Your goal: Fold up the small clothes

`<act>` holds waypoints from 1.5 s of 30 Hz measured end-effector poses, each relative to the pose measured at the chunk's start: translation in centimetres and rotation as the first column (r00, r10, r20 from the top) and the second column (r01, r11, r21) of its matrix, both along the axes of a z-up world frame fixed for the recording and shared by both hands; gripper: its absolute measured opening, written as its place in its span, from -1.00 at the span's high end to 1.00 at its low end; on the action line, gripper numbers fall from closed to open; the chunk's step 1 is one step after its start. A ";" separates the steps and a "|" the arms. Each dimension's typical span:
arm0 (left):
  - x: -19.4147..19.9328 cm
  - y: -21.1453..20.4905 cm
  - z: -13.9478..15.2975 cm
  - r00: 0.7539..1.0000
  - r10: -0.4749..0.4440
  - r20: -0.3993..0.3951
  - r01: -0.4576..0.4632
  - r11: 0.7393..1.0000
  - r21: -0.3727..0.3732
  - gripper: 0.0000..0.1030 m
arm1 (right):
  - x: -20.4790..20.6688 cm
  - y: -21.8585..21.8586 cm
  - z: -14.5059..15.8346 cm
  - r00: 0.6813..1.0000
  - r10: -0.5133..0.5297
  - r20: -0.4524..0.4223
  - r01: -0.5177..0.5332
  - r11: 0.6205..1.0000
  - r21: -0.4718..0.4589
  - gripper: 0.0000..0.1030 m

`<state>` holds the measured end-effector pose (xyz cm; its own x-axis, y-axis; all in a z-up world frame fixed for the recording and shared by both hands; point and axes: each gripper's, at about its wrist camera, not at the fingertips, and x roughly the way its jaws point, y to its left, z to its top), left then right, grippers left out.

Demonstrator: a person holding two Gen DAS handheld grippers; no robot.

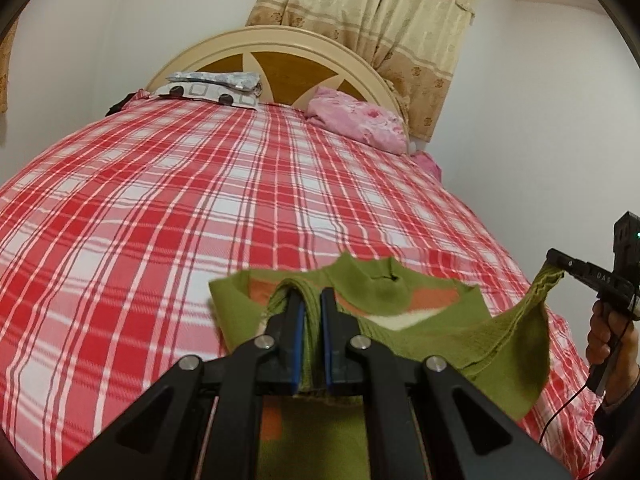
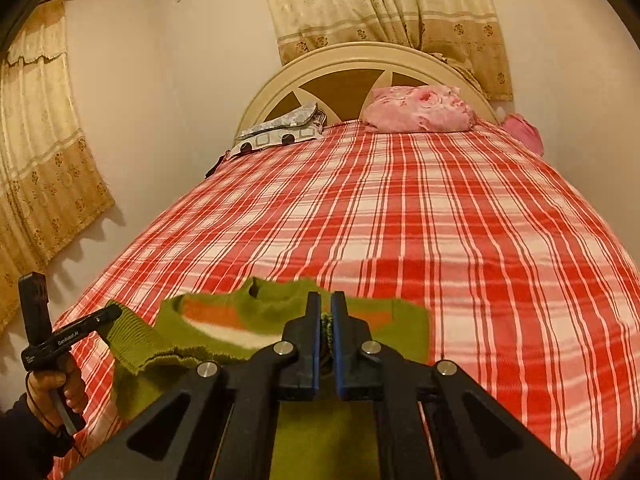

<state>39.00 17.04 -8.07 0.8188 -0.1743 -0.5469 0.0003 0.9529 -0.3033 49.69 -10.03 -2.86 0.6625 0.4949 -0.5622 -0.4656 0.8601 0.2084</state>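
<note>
A small green knit sweater (image 1: 440, 332) with orange and white stripes hangs between both grippers over the near end of the bed. My left gripper (image 1: 312, 300) is shut on its ribbed hem, bunched between the blue pads. The right gripper (image 1: 560, 268) shows at the far right of the left wrist view, pinching the other hem corner. In the right wrist view my right gripper (image 2: 326, 308) is shut on green knit, the sweater (image 2: 224, 332) spreads to the left, and the left gripper (image 2: 114, 314) holds its ribbed edge.
The bed (image 1: 200, 208) has a red and white plaid cover. A pink floral pillow (image 1: 356, 120) and a grey patterned pillow (image 1: 212, 90) lie by the rounded headboard (image 1: 280, 46). Beige curtains (image 2: 384, 8) hang behind. White walls flank the bed.
</note>
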 end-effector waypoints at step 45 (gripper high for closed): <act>-4.1 -1.4 -7.2 0.979 0.066 -0.192 -0.071 0.997 -0.016 0.31 | -2.0 -5.9 -12.8 0.957 -0.056 -0.283 0.025 0.994 -0.111 0.01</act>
<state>34.95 15.69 -15.24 0.7100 -0.1353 -0.6911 -0.1247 0.9417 -0.3125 47.64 -15.88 -15.70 0.4851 0.3994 -0.7779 -0.3644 0.9010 0.2353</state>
